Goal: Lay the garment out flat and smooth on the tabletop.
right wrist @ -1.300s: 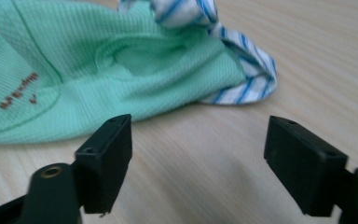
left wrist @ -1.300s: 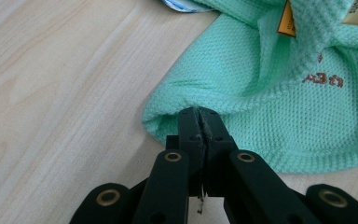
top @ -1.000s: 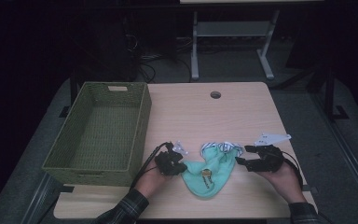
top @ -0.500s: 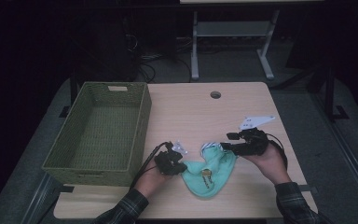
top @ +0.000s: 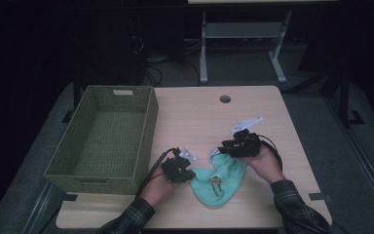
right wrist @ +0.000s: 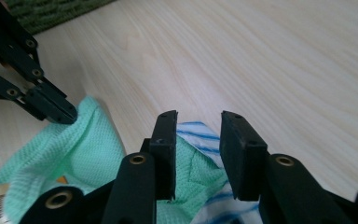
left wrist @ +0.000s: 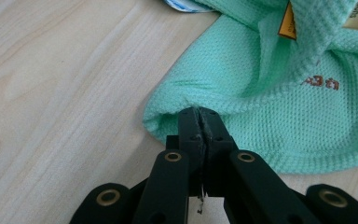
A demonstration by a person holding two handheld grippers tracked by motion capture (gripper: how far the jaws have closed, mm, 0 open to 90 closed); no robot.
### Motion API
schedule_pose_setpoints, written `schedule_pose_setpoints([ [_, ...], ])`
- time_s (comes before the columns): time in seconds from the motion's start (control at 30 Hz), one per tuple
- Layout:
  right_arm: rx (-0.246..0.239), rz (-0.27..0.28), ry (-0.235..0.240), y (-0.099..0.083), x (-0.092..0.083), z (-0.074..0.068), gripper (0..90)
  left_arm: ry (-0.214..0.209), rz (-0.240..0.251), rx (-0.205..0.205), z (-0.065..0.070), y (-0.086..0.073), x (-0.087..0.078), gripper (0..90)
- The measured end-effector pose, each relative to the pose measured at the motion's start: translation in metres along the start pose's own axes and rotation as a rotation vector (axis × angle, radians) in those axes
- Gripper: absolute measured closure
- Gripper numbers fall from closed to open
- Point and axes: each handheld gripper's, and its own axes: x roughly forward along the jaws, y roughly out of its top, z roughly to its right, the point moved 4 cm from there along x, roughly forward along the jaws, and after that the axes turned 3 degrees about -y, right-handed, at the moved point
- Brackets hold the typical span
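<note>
A: Starting from the biggest thing, the wooden table [top: 199, 112] carries a green woven basket [top: 104, 136] along its left side, open and with nothing in it that I can make out. Everything else I place against that basket.

B: And the cloth?

A: The mint-green cloth [top: 217, 183] lies crumpled to the right of the basket, near the table's front edge, with a yellow tag on top. A blue-and-white striped piece [right wrist: 200, 133] peeks out at its far side.

B: How do the grippers stand?

A: The left gripper [top: 179, 171] sits between basket and cloth. In the left gripper view its jaws are pressed together on a fold at the cloth's hem, pinching it. The right gripper [top: 229, 146] hangs over the cloth's far right corner, jaws spread, nothing between them yet.

B: So the step in hand looks like taking a second corner?

A: That is my reading. To do it well, I would lower the right jaws so one goes under the edge, catch the green layer alone rather than the striped piece too, and close fully before lifting. The left pinch is shallow and could slip if pulled hard.
</note>
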Motion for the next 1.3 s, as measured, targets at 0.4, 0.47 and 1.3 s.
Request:
schedule_pose_setpoints([
  [0.4,-0.006,-0.077,0.032,-0.01,0.026,-0.004,71.1,-0.005,0.006,-0.015,0.001,0.0,0.001,88.1],
  [0.47,0.002,-0.085,0.04,-0.012,0.029,-0.006,70.5,-0.008,0.013,-0.023,0.001,0.0,0.001,88.1],
  [1.3,-0.03,-0.072,-0.048,-0.009,0.031,-0.001,89.1,-0.002,-0.001,-0.01,0.001,0.0,0.0,88.2],
])
